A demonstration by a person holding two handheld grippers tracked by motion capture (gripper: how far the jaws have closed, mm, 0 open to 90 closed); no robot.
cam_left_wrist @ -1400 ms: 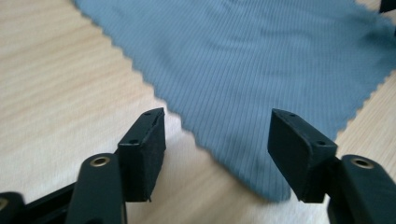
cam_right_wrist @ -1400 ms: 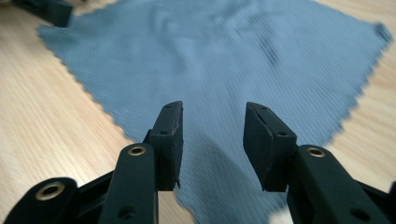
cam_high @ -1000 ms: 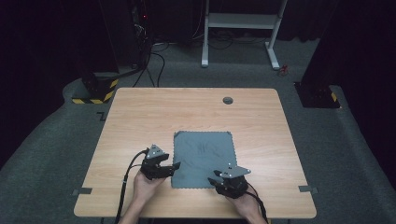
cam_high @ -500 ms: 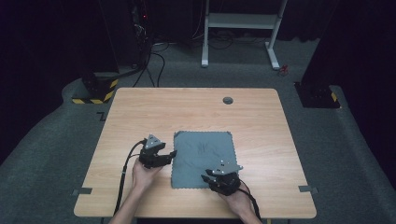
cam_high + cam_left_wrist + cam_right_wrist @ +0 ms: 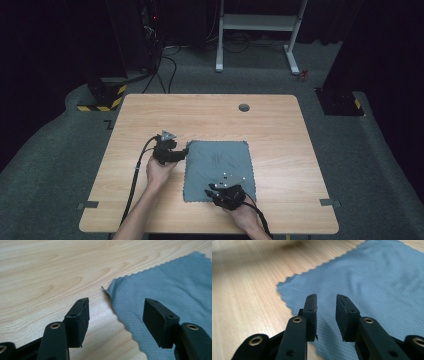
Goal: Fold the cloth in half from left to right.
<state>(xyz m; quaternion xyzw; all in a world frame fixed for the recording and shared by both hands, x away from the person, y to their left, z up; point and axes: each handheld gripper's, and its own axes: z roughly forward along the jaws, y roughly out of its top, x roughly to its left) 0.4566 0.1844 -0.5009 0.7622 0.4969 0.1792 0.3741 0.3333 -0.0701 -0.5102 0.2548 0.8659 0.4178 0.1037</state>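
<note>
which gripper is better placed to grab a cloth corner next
Left, probably: the left gripper has open jaws straddling the cloth edge just short of a corner; the right gripper sits over the cloth's inner area.

I see a grey cloth (image 5: 170, 287) with a fine honeycomb weave, matt, its edge cut in zigzags. It lies on a table (image 5: 150, 120) of pale wood grain, smooth with a faint sheen. The left gripper (image 5: 116, 315) has matt black plastic jaws with brass-coloured rivets.

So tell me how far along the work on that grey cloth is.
Early stage. Done: the grey cloth lies spread flat on the table. In hand: the left tongs straddle the cloth's left edge, closing slightly; the right tongs have been closing over its near edge, apparently without pinching it yet. Left: gripping and any lifting or folding.
</note>
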